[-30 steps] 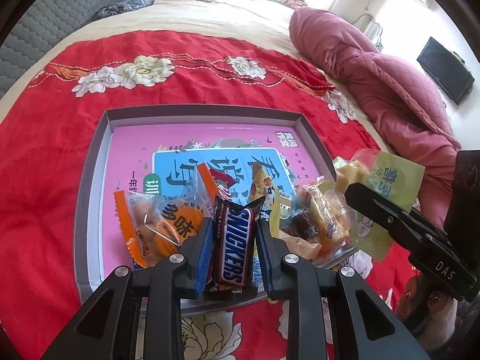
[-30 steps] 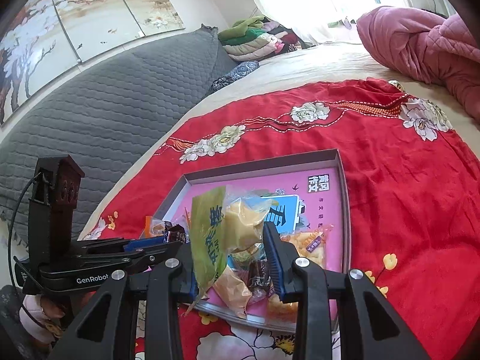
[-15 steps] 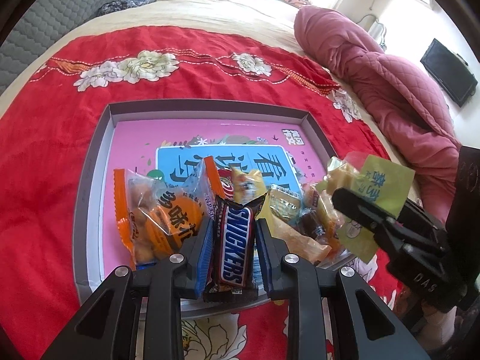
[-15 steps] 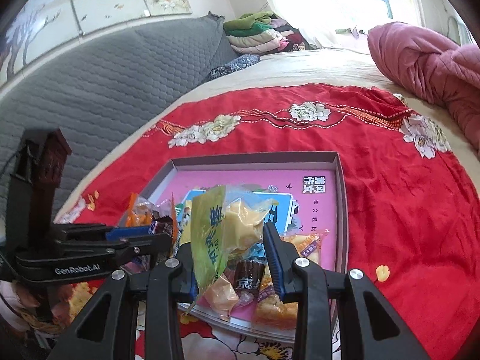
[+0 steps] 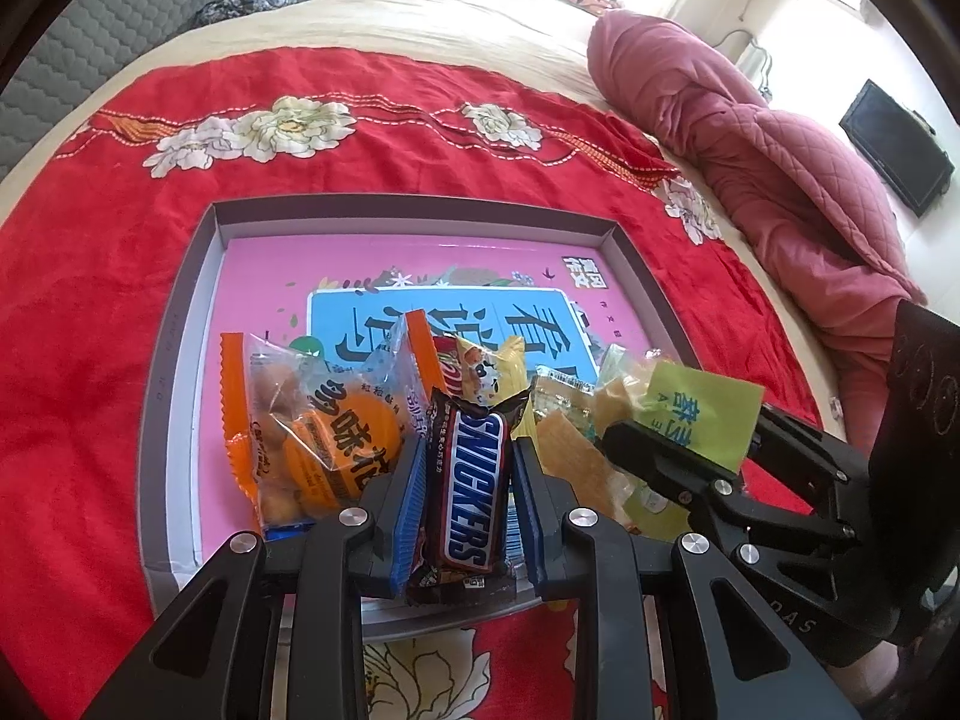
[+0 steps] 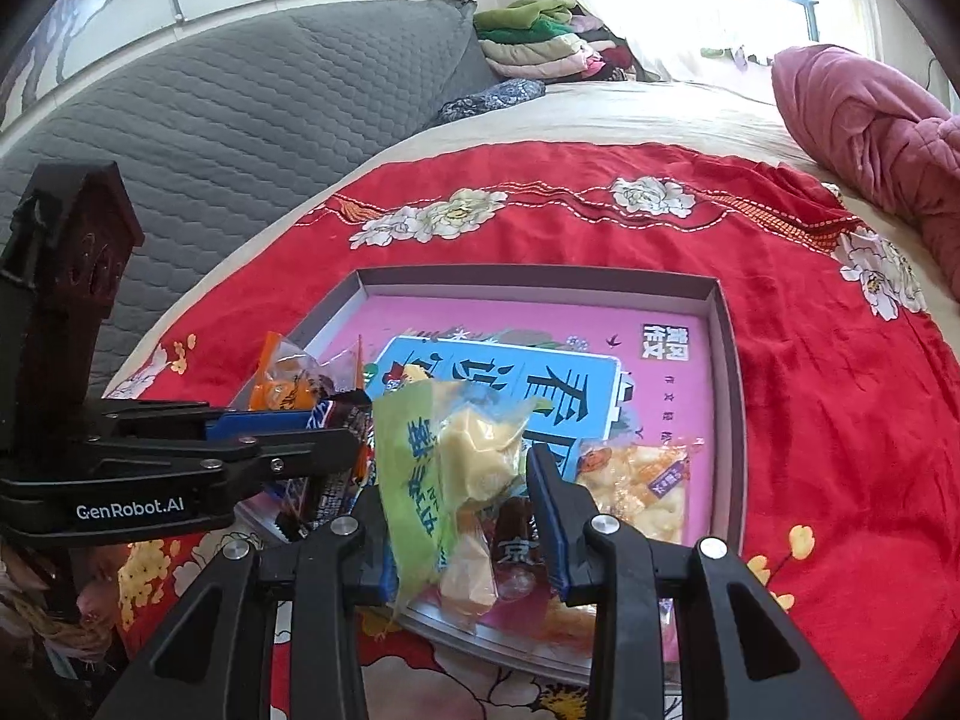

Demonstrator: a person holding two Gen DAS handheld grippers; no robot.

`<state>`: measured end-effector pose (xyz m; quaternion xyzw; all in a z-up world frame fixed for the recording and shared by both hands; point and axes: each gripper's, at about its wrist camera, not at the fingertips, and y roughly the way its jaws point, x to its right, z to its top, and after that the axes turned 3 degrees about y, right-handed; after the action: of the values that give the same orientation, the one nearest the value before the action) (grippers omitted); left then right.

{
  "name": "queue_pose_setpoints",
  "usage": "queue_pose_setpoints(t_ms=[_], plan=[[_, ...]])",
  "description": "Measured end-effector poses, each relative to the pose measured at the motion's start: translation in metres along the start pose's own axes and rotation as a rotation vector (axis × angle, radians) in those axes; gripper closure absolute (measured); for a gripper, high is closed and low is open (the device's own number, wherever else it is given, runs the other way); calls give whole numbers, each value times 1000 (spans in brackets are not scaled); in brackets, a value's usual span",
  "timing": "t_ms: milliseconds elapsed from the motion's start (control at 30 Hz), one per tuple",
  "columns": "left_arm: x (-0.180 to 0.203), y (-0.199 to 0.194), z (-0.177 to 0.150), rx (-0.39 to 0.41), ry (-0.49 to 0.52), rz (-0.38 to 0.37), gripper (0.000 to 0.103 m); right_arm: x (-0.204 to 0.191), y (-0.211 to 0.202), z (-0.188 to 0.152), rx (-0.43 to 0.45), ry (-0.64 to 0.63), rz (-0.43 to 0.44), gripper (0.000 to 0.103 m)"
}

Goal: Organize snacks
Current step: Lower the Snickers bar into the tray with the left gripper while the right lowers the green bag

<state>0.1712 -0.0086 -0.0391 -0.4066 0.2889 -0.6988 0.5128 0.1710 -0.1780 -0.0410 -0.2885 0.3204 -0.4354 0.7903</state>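
Sunlight is washing over a bed where a red flowered cloth (image 5: 90, 312) is lying beneath a grey-rimmed pink tray (image 5: 180, 324). Over its near edge, the left gripper (image 5: 468, 474) is pinching a brown Snickers bar (image 5: 465, 480), and the right gripper (image 6: 462, 480) is clamping a green-and-clear snack packet (image 6: 444, 456).

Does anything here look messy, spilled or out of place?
Nothing looks spilled or torn. The snack packets sit bunched at the near edge of the tray, leaving its far half bare. The left tongs hold a Snickers bar; the right tongs hold a green packet.
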Motion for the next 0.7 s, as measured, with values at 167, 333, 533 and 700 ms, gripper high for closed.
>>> queue_pose_setpoints(t_ms=[167,333,533,700], plan=[[0,0,0,0,-1,-1,74,0,0,1,-2,9,12,66],[0,0,0,0,-3,-1,74,3,0,2,-8,44,40,65],[-1,0,-1,-2,-11,-9,74,8,-1,4,-21,97,88,62],[-3,-1,-2,-2,-24,-21,74,6,-2,4,-28,96,112,59]])
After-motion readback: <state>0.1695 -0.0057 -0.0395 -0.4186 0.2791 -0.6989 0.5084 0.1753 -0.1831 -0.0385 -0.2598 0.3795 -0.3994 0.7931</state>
